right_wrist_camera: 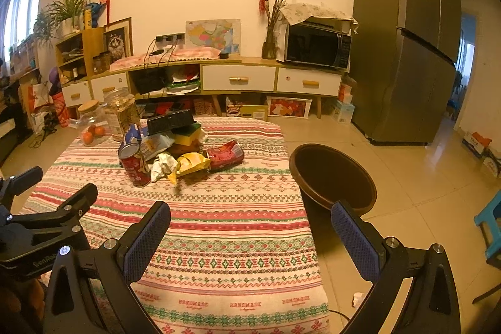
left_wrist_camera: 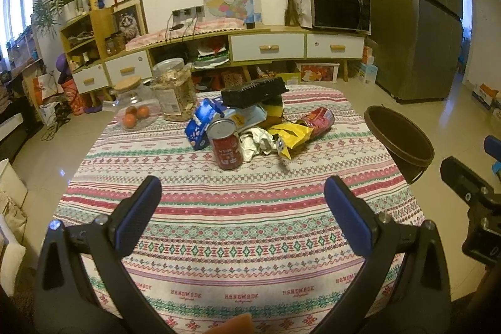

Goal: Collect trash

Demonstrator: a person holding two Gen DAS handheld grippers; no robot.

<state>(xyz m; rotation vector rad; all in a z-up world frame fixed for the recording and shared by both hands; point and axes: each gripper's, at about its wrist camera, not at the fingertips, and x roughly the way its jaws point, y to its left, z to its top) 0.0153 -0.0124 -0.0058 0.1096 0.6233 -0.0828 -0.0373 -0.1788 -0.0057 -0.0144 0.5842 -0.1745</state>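
A trash pile sits mid-table: an upright red can point(left_wrist_camera: 226, 145) point(right_wrist_camera: 135, 164), a red can on its side point(left_wrist_camera: 317, 120) point(right_wrist_camera: 226, 154), a yellow wrapper point(left_wrist_camera: 292, 133) point(right_wrist_camera: 191, 162), crumpled foil point(left_wrist_camera: 257, 142) point(right_wrist_camera: 163, 165), a blue carton point(left_wrist_camera: 204, 121) and a black tray point(left_wrist_camera: 254, 92) point(right_wrist_camera: 170, 121) on top. A dark brown bin point(left_wrist_camera: 400, 137) point(right_wrist_camera: 333, 177) stands at the table's right edge. My left gripper point(left_wrist_camera: 242, 193) is open and empty above the near tablecloth. My right gripper point(right_wrist_camera: 250, 219) is open and empty near the table's right edge, close to the bin.
A patterned tablecloth point(left_wrist_camera: 235, 227) covers the table. A glass jar with oranges point(left_wrist_camera: 133, 105) and a snack jar point(left_wrist_camera: 173, 89) stand at the back left. A sideboard point(left_wrist_camera: 266, 47), microwave point(left_wrist_camera: 341, 10) and fridge point(left_wrist_camera: 413, 11) lie beyond. A blue stool point(right_wrist_camera: 488, 227) is on the right.
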